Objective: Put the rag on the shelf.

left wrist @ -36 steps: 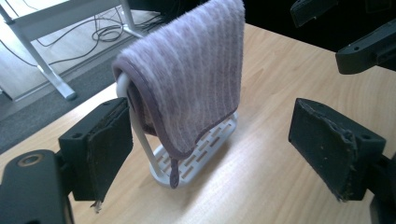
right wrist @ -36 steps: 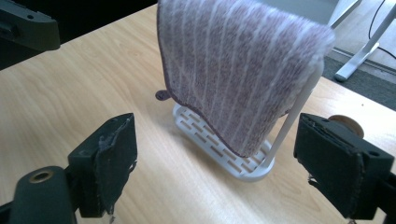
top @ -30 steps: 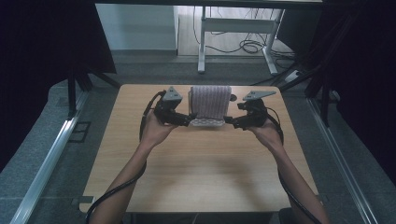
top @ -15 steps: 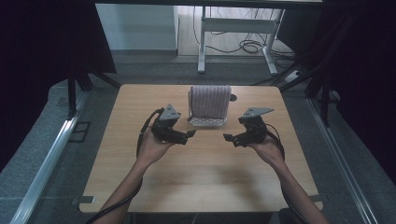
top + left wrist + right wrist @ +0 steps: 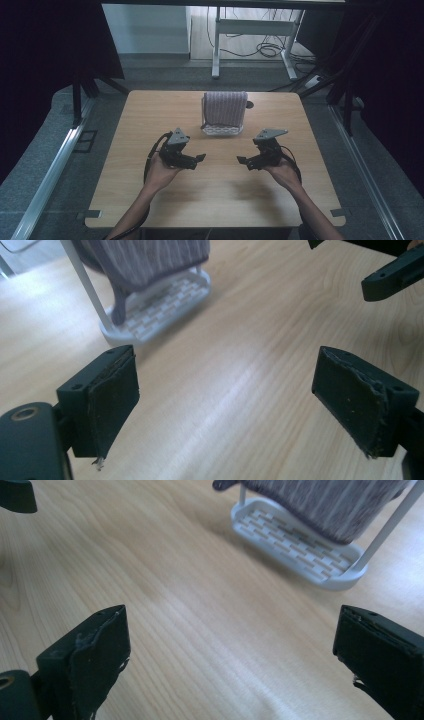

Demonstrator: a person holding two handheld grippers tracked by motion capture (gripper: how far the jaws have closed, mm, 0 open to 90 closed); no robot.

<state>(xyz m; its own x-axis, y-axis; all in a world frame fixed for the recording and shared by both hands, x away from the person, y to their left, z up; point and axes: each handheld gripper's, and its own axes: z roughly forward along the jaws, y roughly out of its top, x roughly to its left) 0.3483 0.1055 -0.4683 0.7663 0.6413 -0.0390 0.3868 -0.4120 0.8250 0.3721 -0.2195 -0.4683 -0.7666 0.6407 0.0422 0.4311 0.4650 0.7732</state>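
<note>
Towel (image 5: 225, 107) is draped over a small white rack (image 5: 223, 130) standing at the far middle of the wooden bench (image 5: 150, 115), purple-grey with thin stripes, hanging down on both sides so its lower edge sits just above the rack's slotted base. Nothing's touching it. In the left tool view you get the same rack up in the top left corner, cloth (image 5: 145, 260) hanging over the base (image 5: 160, 305); in the right tool view it's at the top right (image 5: 300, 540).

Both tools are near the towel but well clear of it, on the person's side of it. Left tool (image 5: 200, 158) is held in the left hand (image 5: 159, 172), jaws wide apart with bare wood between them. Right tool (image 5: 241, 161) sits in the right hand (image 5: 284, 172), jaws have just been opening and stand wide too, nothing between them. The tips point at each other across a gap of bare bench.
</note>
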